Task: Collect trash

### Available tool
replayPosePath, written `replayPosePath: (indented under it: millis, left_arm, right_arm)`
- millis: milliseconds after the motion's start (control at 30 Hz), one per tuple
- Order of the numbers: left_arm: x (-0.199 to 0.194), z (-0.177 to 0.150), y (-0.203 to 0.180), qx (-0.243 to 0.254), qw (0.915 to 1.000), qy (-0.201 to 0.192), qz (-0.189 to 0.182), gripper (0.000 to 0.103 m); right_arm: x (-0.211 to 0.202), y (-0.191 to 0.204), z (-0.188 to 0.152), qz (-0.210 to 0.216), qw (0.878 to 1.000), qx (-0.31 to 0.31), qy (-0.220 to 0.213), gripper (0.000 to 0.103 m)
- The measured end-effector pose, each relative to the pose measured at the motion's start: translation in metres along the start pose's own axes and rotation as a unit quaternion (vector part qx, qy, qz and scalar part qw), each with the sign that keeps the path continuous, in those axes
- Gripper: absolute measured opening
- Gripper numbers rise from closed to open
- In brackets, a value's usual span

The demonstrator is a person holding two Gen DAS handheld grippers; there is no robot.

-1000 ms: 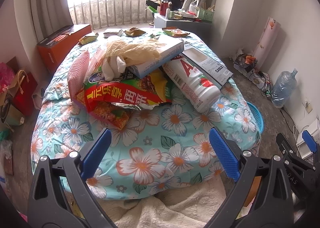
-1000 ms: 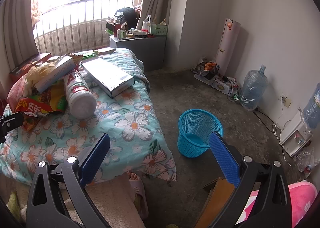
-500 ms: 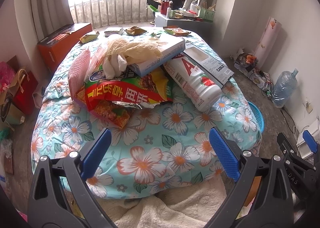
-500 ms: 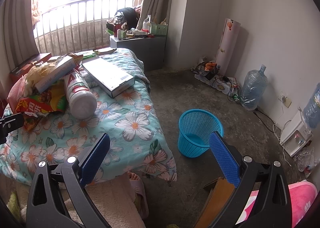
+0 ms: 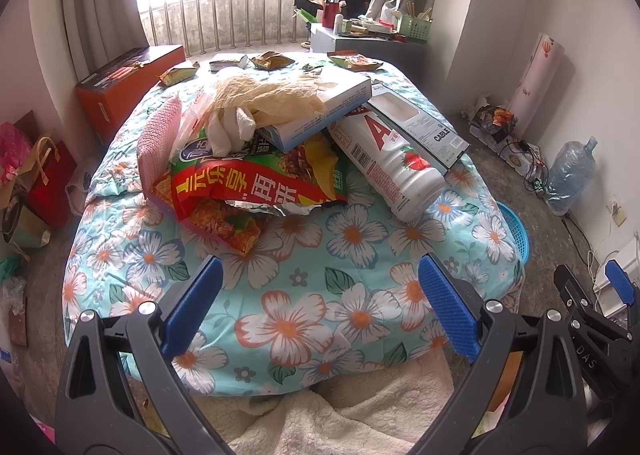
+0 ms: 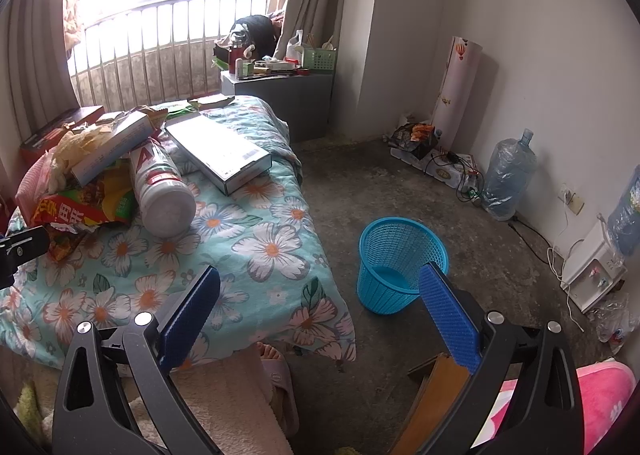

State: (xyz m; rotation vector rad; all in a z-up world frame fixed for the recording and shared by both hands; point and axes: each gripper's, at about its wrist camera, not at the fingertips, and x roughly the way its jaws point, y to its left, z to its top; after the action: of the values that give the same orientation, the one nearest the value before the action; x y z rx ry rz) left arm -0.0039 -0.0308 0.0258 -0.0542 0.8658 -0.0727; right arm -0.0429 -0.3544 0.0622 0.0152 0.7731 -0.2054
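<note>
Trash sits heaped on the flowered bed (image 5: pixel 304 295): a crinkly red snack bag (image 5: pixel 256 191), light and slippery, best pinched at its loose torn edge, and a stiff white bottle (image 5: pixel 388 163) likely to roll. Your left claw (image 5: pixel 320 307) hovers short of the heap, spread wide and empty; your right claw (image 6: pixel 320 303) gapes empty too, the blue basket (image 6: pixel 400 255) waiting on the floor

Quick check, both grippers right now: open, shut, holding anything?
Left gripper: open, holding nothing, above the floral bedspread.
Right gripper: open, holding nothing, with the blue mesh plastic wastebasket beyond it.
</note>
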Motion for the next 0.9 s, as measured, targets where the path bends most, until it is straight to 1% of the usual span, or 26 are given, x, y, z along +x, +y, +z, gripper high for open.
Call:
replayPosePath:
  millis: [533,800,900]
  left_arm:
    - [0.005,-0.004,0.006,-0.005,0.9999,0.01,0.003,0.094]
    - [0.013,0.0,0.009,-0.013,0.9996,0.021,0.01,0.094]
    - [0.016,0.005,0.015,-0.02,0.9995,0.02,0.016,0.094]
  right_arm:
    - [0.003,0.007,0.0,0.005,1.0,-0.001,0.006,0.097]
    - [0.011,0.012,0.007,0.019,1.0,-0.005,0.006,0.097]
    - [0.012,0.016,0.015,0.028,1.0,-0.008,-0.002,0.097]
